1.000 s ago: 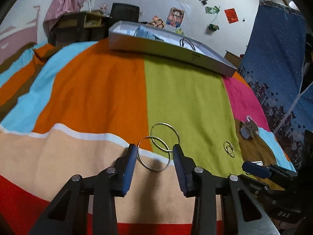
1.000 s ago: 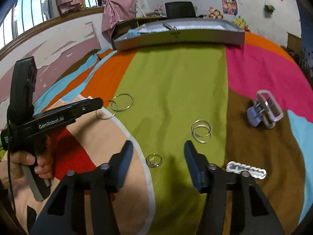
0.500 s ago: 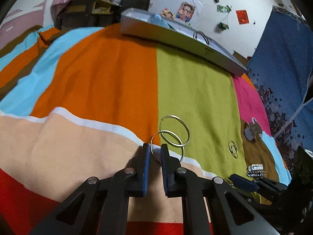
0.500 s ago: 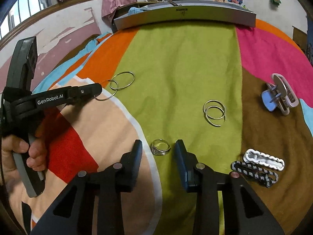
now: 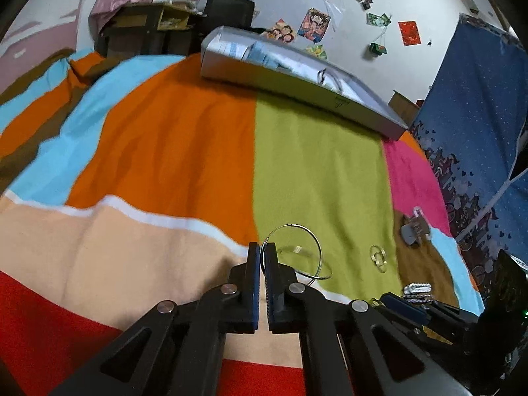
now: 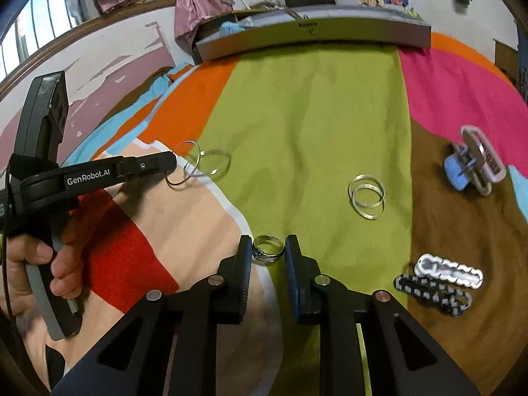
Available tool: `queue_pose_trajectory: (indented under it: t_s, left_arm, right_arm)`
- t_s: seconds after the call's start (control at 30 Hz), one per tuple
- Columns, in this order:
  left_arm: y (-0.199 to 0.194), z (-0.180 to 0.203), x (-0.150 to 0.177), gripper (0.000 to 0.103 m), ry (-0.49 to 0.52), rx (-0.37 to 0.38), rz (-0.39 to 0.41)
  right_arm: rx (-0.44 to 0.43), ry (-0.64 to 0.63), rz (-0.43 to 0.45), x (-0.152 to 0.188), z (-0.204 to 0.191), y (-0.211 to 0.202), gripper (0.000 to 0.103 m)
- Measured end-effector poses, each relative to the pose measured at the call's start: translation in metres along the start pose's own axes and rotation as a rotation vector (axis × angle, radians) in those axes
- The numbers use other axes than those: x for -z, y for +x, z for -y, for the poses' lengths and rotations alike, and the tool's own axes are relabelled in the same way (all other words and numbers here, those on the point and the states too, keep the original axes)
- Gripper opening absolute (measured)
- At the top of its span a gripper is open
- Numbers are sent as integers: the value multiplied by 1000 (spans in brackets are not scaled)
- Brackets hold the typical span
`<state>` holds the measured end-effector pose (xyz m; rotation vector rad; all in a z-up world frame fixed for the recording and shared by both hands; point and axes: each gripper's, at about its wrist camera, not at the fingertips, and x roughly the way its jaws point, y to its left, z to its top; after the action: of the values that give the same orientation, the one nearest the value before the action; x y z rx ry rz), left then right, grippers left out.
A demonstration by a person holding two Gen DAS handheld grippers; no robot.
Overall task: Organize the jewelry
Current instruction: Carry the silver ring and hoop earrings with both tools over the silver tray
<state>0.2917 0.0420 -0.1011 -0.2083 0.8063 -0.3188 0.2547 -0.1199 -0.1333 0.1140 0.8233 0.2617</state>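
Observation:
My left gripper [image 5: 263,252] is shut on a thin silver hoop [image 5: 315,246] and holds it tilted up off the striped blanket; a second hoop [image 5: 298,250] lies under it. In the right wrist view the left gripper [image 6: 170,163] holds the hoop [image 6: 186,168] beside the other hoop [image 6: 216,163]. My right gripper [image 6: 268,247] has closed its jaws around a small silver ring [image 6: 267,252], which lies on the blanket between the pads. A pair of silver bands [image 6: 366,196] lies further right. The grey jewelry box [image 6: 313,34] stands at the far edge.
A blue and white hair claw [image 6: 472,165] and two hair clips [image 6: 442,280] lie on the brown stripe at the right. A blue curtain [image 5: 478,132] hangs at the right of the bed. A dark desk [image 5: 145,33] stands behind the box.
My left gripper closed on the near hoop and lifted it, tilting it up. My right gripper moved forward and narrowed its jaws around the small ring.

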Motion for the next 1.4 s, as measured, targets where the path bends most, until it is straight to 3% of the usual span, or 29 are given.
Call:
queue_pose_trajectory:
  t_s: [0.47,0.73,1.03,1.23,1.4]
  left_arm:
    - [-45,36,-35,3,39,-39,60]
    - [-38,49,-99,3,4,-45,137]
    - [16,58,-196,3,-4,-61,239]
    - [69,46,-213,3,-52,-76,211]
    - [97,44,-210,3,-46,-73,130]
  right_arm:
    - [-4,-20,181,-37,9,-62,18]
    - [-1,-22,244,-99,35,-72,18]
    - [41,-73,319,-208,51,-27,18]
    - [118,-94,302,-246,57,18,18]
    - [127,-108,250,-252,58,43,18]
